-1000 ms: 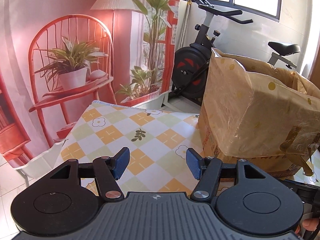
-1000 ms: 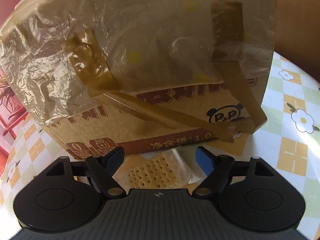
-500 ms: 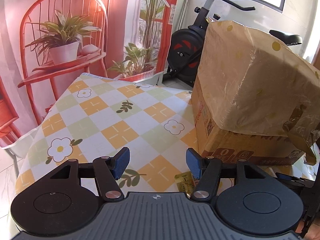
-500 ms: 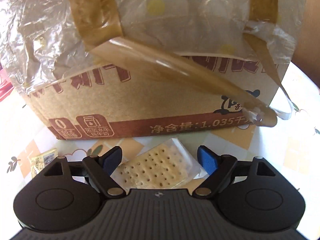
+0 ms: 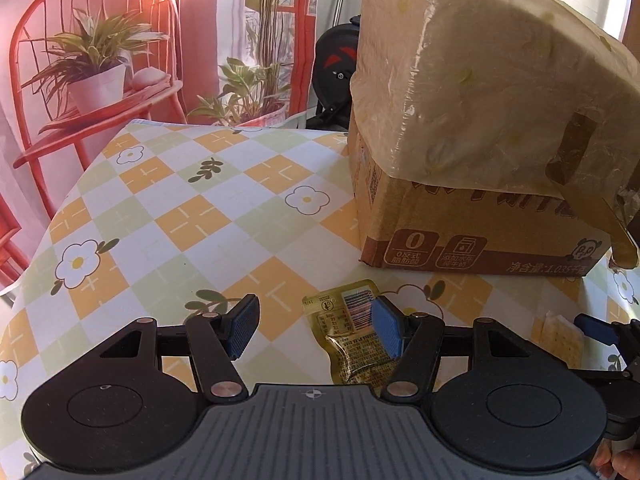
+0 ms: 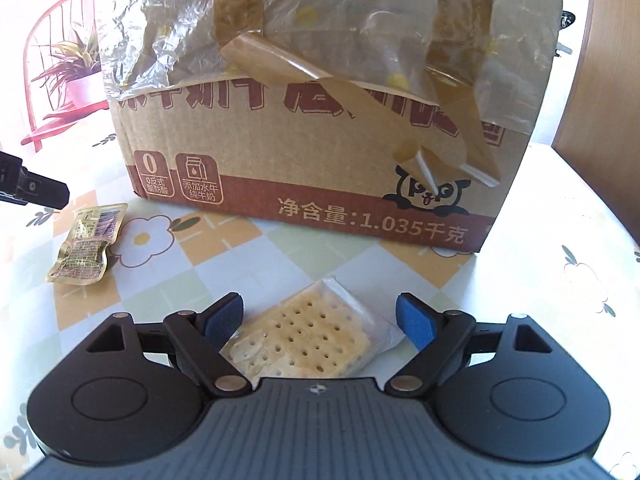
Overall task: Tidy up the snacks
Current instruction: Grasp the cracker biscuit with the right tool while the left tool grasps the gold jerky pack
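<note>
Since a second ago the left tool [image 5: 314,330] has tipped down over the table [image 5: 192,216], bringing one gold sachet [image 5: 352,344] into view beneath its wide jaws; the right tool [image 6: 320,320] has backed off the box [image 6: 320,168], also wide. One cracker pack [image 6: 308,340] lies between its fingers, unheld. Both snacks lie near the one cardboard box's front

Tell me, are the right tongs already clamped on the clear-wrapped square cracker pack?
No, the right tongs stand open, their blue pads apart on either side of the clear-wrapped square cracker pack.
</note>
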